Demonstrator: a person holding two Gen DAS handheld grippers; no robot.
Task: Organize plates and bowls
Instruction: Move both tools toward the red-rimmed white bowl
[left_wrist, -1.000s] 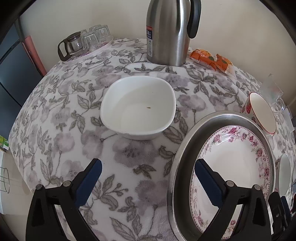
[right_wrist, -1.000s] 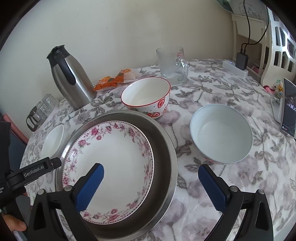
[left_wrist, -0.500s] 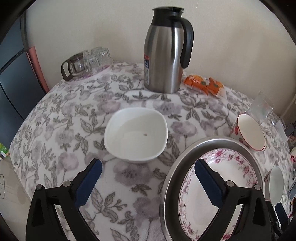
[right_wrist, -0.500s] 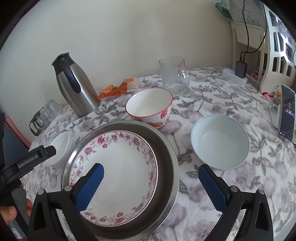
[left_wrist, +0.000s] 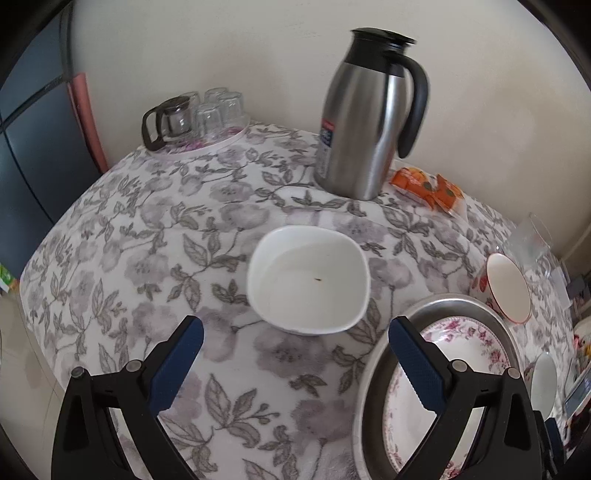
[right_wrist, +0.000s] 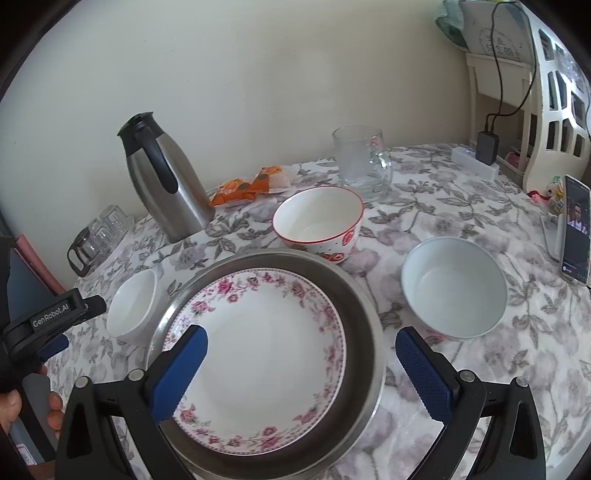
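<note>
I am holding the left gripper (left_wrist: 295, 345) wide open and empty above the tablecloth (left_wrist: 122, 258); a square white bowl (left_wrist: 308, 278) is sitting just ahead between its fingers. Seen from the right camera, that gripper is showing "GenRobot.AI" in white. My right gripper (right_wrist: 301, 356) is also gaping, holding nothing, over a floral plate (right_wrist: 266, 332) lying inside a steel pan (right_wrist: 364, 321). Beyond sits a red-rimmed bowl (right_wrist: 319, 221), and ahead to the right a pale bowl (right_wrist: 454, 288).

Left gripper (left_wrist: 293, 352) open above tablecloth (left_wrist: 122, 236); white square bowl (left_wrist: 308, 278) ahead, speck inside, perhaps crumb.
</note>
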